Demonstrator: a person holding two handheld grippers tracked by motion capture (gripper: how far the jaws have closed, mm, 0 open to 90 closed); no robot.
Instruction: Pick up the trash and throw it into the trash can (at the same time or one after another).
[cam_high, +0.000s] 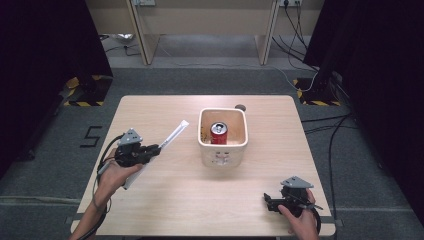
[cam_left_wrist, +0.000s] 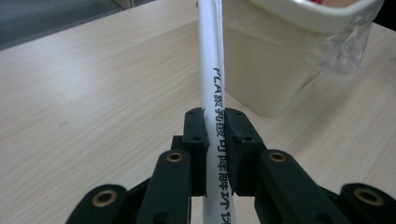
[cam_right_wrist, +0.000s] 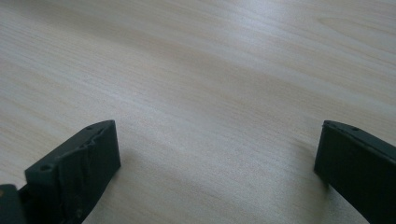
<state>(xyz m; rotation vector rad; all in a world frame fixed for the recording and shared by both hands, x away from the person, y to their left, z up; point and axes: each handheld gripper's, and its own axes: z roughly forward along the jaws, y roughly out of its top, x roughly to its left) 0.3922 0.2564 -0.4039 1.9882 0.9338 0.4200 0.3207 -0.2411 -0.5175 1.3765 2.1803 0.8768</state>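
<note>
Jaws of the left gripper (cam_left_wrist: 214, 140) are clamped on a long white paper-wrapped straw (cam_left_wrist: 211, 74) printed with black lettering. In the high view, the straw (cam_high: 174, 134) is held above the light wooden table (cam_high: 165, 200); its long axis runs diagonally, with the free end pointing up and away towards the cream square plastic bin (cam_high: 223, 145), which holds a red drink can (cam_high: 218, 133). Jaws of the right gripper (cam_right_wrist: 210, 172) stand wide apart with nothing between them, low over the table near its front right corner.
</note>
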